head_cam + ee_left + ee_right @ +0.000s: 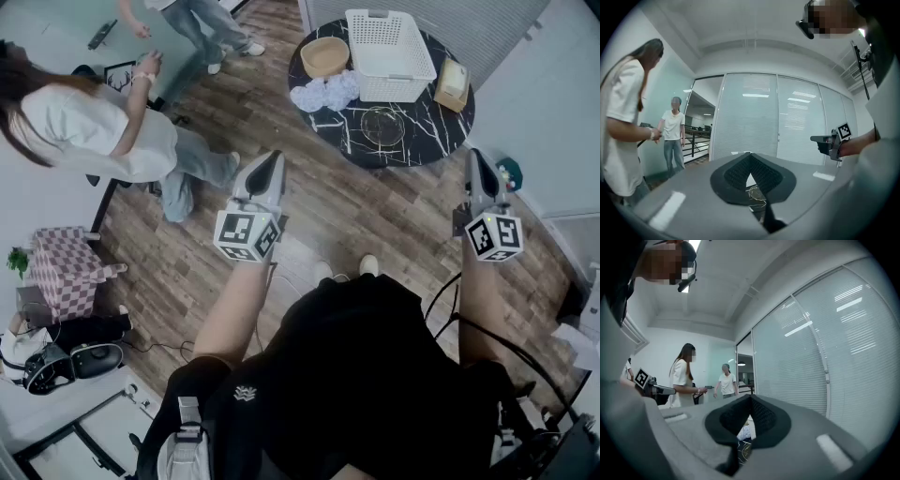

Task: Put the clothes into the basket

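Note:
A crumpled pile of pale blue-white clothes lies on the round black marble table, just left of the white slatted basket. Both grippers hang in the air short of the table, well above the wood floor. My left gripper is shut and holds nothing; its pads meet at the tip in the left gripper view. My right gripper is likewise shut and holds nothing. A bit of the clothes shows through the gap under the right gripper's pads.
On the table also stand a wooden bowl, a glass bowl and a small tan box. A person in a white shirt stands at the left, another person farther back. A checkered pouf sits by the left wall.

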`<action>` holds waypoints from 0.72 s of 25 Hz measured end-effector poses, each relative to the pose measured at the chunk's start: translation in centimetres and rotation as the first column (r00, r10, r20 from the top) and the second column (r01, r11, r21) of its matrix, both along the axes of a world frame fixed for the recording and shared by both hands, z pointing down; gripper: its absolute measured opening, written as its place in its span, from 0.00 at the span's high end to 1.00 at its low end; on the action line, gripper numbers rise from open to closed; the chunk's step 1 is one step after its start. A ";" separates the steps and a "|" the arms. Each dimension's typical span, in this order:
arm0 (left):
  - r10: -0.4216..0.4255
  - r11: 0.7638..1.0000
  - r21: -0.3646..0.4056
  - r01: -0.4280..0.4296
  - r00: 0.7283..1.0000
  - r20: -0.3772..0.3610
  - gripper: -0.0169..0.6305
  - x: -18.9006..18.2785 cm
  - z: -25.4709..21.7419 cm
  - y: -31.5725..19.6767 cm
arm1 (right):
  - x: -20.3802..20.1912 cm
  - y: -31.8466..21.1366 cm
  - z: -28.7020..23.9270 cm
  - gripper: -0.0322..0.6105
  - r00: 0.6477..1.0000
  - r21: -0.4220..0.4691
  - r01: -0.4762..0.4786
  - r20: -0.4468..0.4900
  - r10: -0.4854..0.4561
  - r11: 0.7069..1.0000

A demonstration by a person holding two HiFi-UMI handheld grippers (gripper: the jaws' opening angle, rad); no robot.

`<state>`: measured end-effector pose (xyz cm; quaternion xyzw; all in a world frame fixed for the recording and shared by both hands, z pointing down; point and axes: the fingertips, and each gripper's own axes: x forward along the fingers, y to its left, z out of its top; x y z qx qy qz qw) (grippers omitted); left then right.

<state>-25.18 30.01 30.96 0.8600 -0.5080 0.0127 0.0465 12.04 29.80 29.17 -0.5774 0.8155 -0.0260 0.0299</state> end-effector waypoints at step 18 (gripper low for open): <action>-0.021 1.000 0.006 0.021 1.000 0.013 0.96 11.1 0.1 -1.9 | 10.3 -1.3 0.7 0.95 0.999 0.042 0.041 0.013 -0.042 0.998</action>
